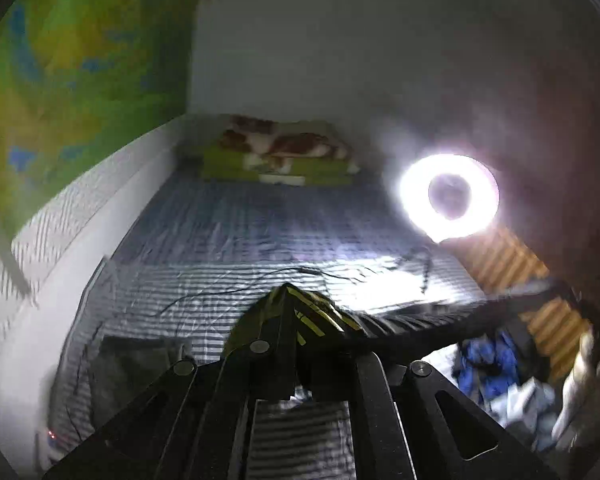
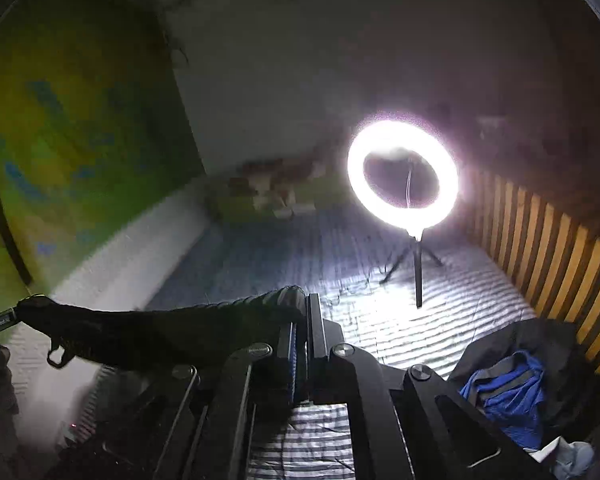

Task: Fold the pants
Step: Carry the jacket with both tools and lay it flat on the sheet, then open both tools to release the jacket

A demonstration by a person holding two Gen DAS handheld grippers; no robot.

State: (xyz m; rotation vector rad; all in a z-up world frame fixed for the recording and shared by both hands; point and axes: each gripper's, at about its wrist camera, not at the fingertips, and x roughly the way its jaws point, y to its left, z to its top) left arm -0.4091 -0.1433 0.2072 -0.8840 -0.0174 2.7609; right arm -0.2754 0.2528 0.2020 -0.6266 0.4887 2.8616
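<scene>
Above the striped bed (image 2: 440, 320), the dark pants (image 2: 160, 332) hang stretched between both tongs. Closed on one end of the waistband are the left tongs (image 1: 286, 290); the right tongs (image 2: 306, 308) are closed on the other end. Most of the cloth below is lost in shadow. A ring light (image 2: 403, 174) on a small tripod glares strongly, so the pillows (image 1: 280, 152) behind are blurred. At the right edge a heap of blue clothes (image 2: 508, 392) is partly cut off.
</scene>
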